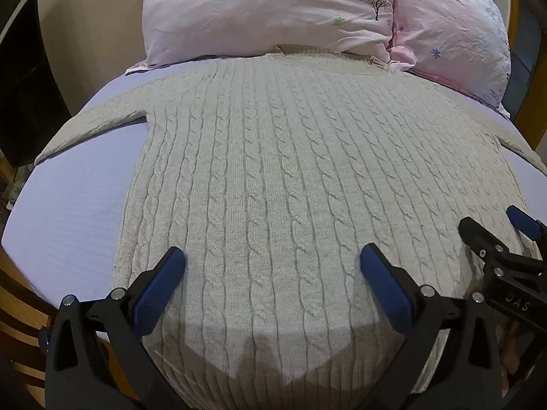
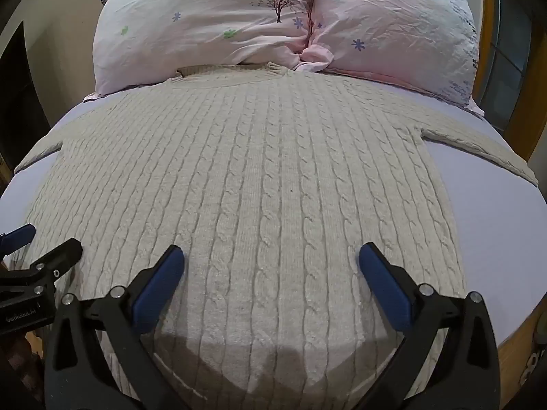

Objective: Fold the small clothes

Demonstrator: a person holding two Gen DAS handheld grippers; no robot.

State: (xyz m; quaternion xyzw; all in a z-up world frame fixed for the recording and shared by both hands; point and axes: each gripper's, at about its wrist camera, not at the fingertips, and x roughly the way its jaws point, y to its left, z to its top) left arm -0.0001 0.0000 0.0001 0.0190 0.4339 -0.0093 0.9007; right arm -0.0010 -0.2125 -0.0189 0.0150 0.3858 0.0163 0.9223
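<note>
A cream cable-knit sweater lies flat on a lilac bed sheet, neck toward the pillows and both sleeves spread out to the sides. It also fills the right wrist view. My left gripper is open and empty, just above the sweater's lower left part near the hem. My right gripper is open and empty, just above the lower right part. Each gripper shows at the edge of the other's view, the right one and the left one.
Two pink flowered pillows lie at the head of the bed, touching the sweater's collar. A wooden bed frame runs along the near edge and a wooden headboard post rises at the right.
</note>
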